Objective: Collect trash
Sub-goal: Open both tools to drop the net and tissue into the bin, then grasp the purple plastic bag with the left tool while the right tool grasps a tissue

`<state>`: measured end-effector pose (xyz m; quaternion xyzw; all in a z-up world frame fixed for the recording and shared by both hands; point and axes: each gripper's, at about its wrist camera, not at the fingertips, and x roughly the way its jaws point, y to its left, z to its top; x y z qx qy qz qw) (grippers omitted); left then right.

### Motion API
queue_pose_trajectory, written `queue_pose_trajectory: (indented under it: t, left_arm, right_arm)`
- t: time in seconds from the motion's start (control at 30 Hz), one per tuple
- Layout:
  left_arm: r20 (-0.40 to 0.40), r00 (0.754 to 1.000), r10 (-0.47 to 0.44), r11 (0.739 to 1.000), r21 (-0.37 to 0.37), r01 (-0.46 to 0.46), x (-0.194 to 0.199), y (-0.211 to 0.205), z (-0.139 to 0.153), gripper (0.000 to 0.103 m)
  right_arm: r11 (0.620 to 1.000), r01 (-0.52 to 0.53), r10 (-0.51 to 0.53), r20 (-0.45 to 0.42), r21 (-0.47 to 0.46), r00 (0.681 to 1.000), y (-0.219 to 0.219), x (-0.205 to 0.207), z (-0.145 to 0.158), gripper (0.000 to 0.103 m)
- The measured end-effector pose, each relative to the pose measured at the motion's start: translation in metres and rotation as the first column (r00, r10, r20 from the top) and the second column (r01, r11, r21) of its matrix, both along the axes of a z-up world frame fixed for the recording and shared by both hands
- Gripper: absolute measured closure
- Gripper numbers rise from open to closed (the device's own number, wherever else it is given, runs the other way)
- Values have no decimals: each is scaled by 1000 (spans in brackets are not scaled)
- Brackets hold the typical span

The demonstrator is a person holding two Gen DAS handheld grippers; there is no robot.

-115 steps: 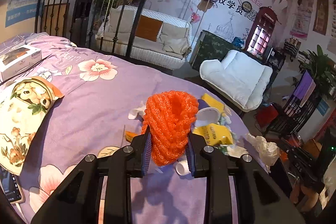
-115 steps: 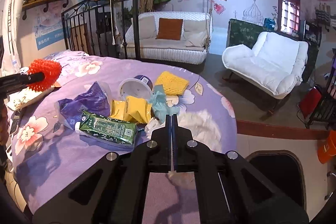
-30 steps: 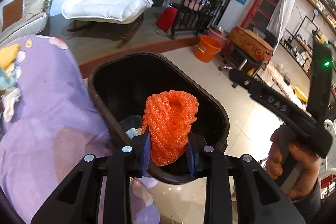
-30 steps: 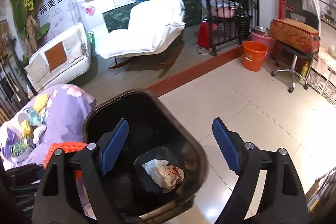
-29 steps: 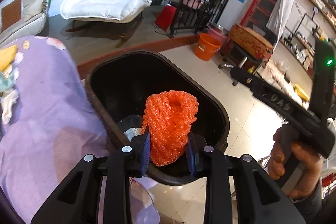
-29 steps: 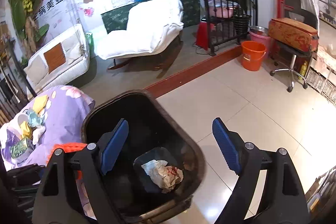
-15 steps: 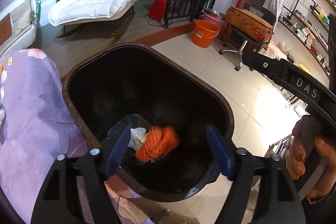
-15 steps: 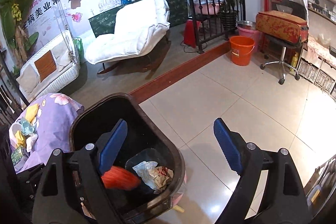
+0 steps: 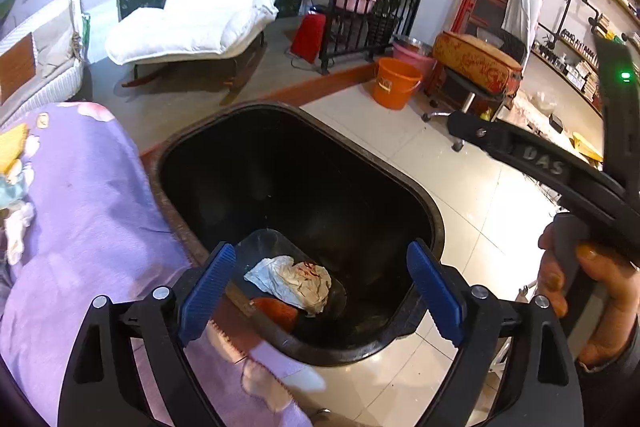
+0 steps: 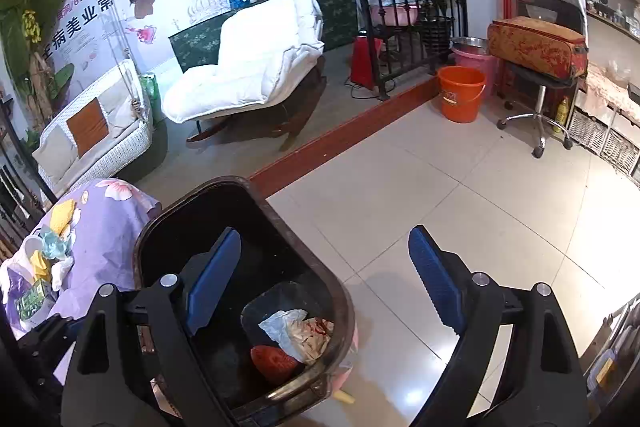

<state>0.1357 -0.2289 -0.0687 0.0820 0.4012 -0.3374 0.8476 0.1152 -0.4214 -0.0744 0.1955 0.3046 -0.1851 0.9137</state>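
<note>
Showing hand (image 9: 592, 291) only left view; both tools (image 9: 320, 291) (image 10: 320, 283) gaping, empty, left just opened.

Left wrist view angled down from close above the black bin (image 9: 434, 227) beside the purple bedspread (image 9: 80, 207), right wrist view angled down from farther right, both share bin (image 10: 344, 291), white chair (image 10: 248, 75), orange bucket (image 10: 460, 95)
</note>
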Motion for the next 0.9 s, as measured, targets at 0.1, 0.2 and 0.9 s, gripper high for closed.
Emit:
queue_pose_trajectory:
  t: [0.1, 0.2, 0.9]
  left_arm:
    - [35, 999, 18, 1000, -1, -18, -9, 9, 5, 15]
    - [51, 998, 42, 999, -12, -42, -16, 24, 9, 14]
    - [90, 909, 407, 912, -92, -399, -29, 172, 24, 13]
  right_arm:
    - [1000, -30, 30, 5, 0, 1000, 9, 3, 1, 17]
    - [998, -70, 70, 11, 1, 997, 22, 7, 3, 17]
    - [898, -440, 440, 13, -13, 898, 167, 45, 10, 17]
